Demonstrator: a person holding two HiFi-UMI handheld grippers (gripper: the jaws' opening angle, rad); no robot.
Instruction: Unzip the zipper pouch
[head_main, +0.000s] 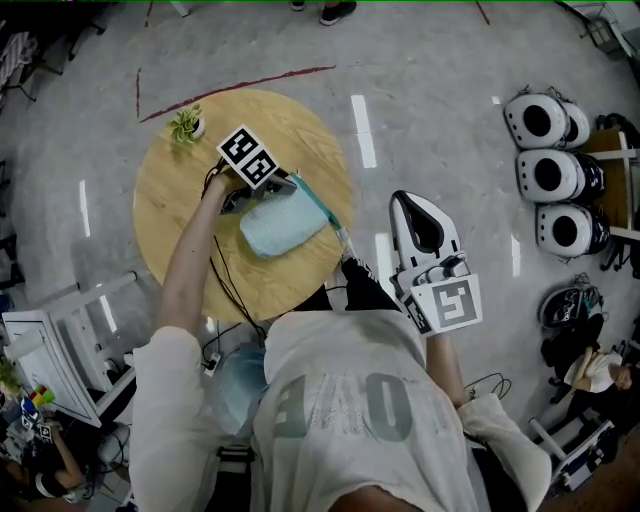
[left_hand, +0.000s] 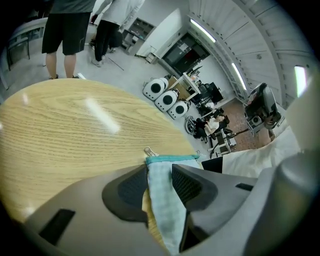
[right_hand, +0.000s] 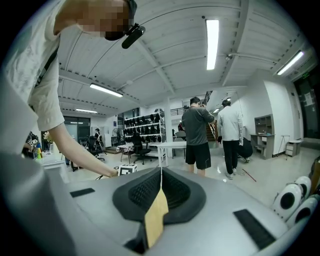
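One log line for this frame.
left gripper: closed on zipper pouch end, on table | right gripper: shut, empty, off table | zipper pull: ungripped

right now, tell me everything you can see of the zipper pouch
The zipper pouch is a soft, pale blue bag of towel-like fabric, with a teal zipper band along one long edge and a small metal pull at its end. It lies flat near the middle of the round wooden table, and the zipper looks closed. The left gripper pinches one end between its jaws; nothing else touches it.
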